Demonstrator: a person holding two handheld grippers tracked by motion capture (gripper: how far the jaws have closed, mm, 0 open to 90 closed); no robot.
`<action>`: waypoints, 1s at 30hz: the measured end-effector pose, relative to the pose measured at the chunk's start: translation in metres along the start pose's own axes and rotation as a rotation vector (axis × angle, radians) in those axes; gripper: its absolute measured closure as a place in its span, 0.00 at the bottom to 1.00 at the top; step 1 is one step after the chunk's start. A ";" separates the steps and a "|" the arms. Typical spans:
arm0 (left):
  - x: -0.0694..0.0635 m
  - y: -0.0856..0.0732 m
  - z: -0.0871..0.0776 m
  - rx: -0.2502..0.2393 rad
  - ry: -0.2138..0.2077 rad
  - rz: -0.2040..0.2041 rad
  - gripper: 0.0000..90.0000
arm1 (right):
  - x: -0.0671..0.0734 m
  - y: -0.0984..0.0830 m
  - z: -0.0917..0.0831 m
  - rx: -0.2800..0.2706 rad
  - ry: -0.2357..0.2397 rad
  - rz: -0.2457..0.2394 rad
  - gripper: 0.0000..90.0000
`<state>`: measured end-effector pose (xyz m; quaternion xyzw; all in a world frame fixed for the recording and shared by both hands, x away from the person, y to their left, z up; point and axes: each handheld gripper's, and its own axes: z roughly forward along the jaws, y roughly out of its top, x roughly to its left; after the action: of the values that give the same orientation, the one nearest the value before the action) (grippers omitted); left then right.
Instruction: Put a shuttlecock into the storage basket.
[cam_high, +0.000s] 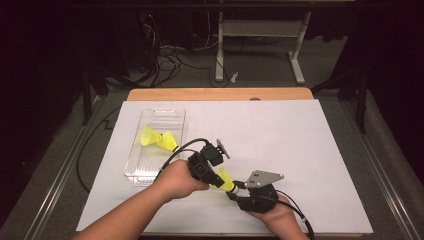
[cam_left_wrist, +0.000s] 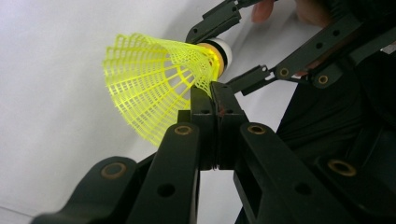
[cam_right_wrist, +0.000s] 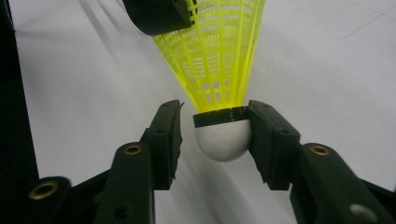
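A: Pinching the yellow mesh skirt of the shuttlecock (cam_left_wrist: 154, 84), the left hand-held gripper (cam_left_wrist: 215, 93) has its jaws pressed together on the plastic weave, right near the cork.

B: And the right hand-held gripper (cam_right_wrist: 215, 135)?

A: Its jaws stand apart around the white cork tip. One pad sits against the cork's side, the other is clear of it with a visible gap — so I read it as no grip.

B: So the shuttlecock hangs between the two?

A: Yes, above the white sheet on the desk (cam_high: 310, 150), near the front edge, carried by the left one, cork pointing toward the right one.

B: How far along does it look?

A: Two more yellow shuttlecocks (cam_high: 159, 139) already lie in the clear plastic tray (cam_high: 172, 116), off to the left and farther back, well apart from both grippers. My judgement — this looks like a handover, with the left now in charge; what remains is carrying this one over to the tray and letting go.
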<state>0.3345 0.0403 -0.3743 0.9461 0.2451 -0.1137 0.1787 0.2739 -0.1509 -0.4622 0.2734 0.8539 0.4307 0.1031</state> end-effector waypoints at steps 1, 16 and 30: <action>0.000 0.000 0.000 -0.001 0.000 0.001 0.99 | 0.000 0.000 0.000 0.000 0.003 0.003 0.60; 0.003 -0.002 -0.002 -0.008 0.022 -0.007 0.99 | -0.007 -0.003 -0.008 -0.045 -0.035 0.054 0.28; 0.010 -0.010 -0.008 -0.021 0.038 -0.029 0.99 | -0.030 -0.022 -0.040 -0.111 -0.204 0.129 0.01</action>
<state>0.3393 0.0560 -0.3732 0.9424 0.2633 -0.0959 0.1826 0.2740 -0.2055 -0.4567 0.3641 0.7943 0.4531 0.1766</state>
